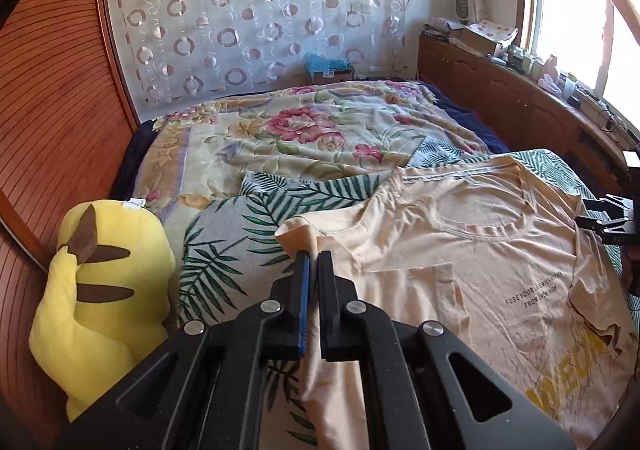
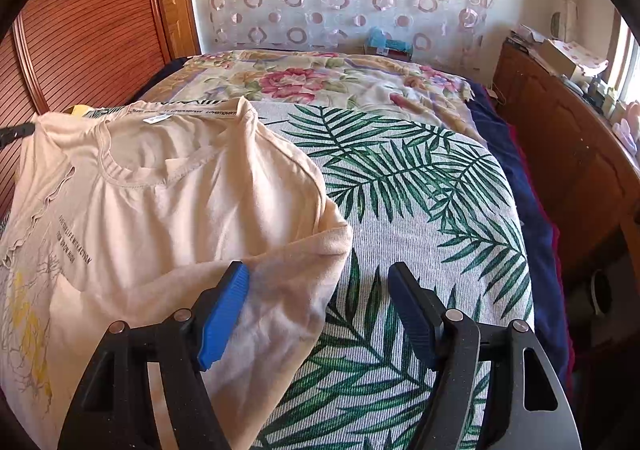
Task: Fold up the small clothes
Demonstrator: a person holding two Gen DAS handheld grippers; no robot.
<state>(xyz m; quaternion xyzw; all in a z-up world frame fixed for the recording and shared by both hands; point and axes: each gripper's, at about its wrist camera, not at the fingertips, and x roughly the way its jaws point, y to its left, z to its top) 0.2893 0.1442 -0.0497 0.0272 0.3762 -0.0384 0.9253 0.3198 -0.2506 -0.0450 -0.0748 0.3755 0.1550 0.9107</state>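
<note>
A peach T-shirt (image 1: pixel 472 266) with black text and a yellow print lies face up on a palm-leaf cloth (image 1: pixel 224 226) on the bed. My left gripper (image 1: pixel 314 256) is shut on the shirt's left sleeve, which runs between the jaws. In the right wrist view the shirt (image 2: pixel 160 210) lies at left. My right gripper (image 2: pixel 318 274) is open just above the shirt's right sleeve (image 2: pixel 296 274), with one fingertip over the sleeve and the other over the leaf cloth (image 2: pixel 420 186). The right gripper also shows at the right edge of the left wrist view (image 1: pixel 580 212).
A yellow plush toy (image 1: pixel 100 298) sits at the bed's left side against a wooden wall panel (image 1: pixel 52 122). A floral blanket (image 1: pixel 296 130) covers the far bed. A wooden cabinet (image 1: pixel 520 106) with clutter runs along the right under a window.
</note>
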